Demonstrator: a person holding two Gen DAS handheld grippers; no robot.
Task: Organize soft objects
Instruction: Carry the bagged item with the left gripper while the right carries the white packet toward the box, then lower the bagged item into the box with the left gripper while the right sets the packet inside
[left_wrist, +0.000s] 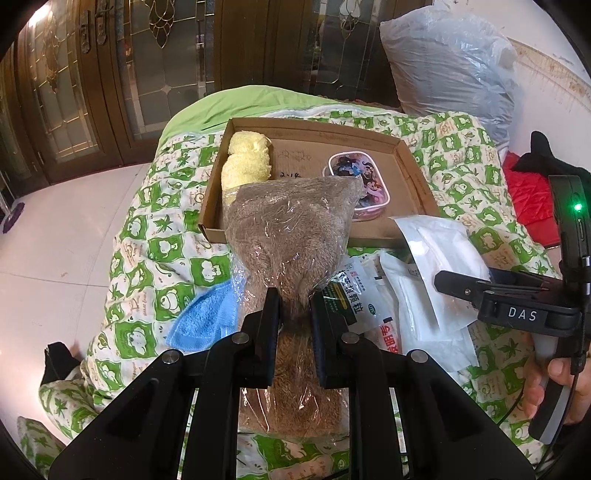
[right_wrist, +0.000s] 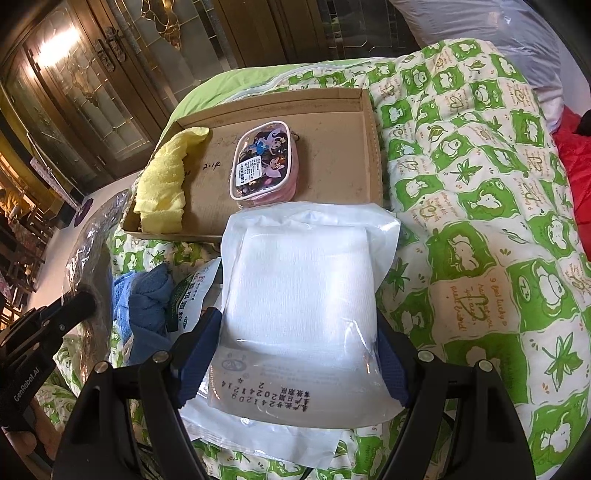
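The left tool (left_wrist: 294, 306) is clamped on a brown plush item in clear plastic wrap (left_wrist: 288, 229), its two black fingers (left_wrist: 271, 321) pinching the wrapped bundle at a narrow waist. The wide upper end of the bundle reaches over the near wall of a shallow cardboard tray (left_wrist: 417, 173); the lower end hangs back between the tool's arms.

The right tool (right_wrist: 299, 332) grips a white gauze pack in a clear pouch (right_wrist: 303, 280), with a blue-padded finger (right_wrist: 195, 354) pressed against each side edge. The pouch's far edge overlaps the tray's near wall (right_wrist: 375, 155), and printed date text shows on its near end.

In the tray, a yellow towel (left_wrist: 245, 162) lies along the left side, and a small pink cartoon-print pouch (right_wrist: 260, 162) sits near the middle of the tray floor.

Just in front of the tray, a blue cloth (left_wrist: 207, 317) lies crumpled on the bed, left of the brown bundle. Beside it, between the two tools, lies a green-and-white medicine sachet (left_wrist: 354, 295), with more white packets (left_wrist: 417, 321) to its right.

Everything rests on a green-and-white frog-print quilt (right_wrist: 480, 229). A large grey plastic bag (left_wrist: 454, 62) stands beyond the tray at the far right, red fabric (left_wrist: 532, 195) lies at the right edge, and wooden doors with leaded glass (left_wrist: 74, 85) stand behind.
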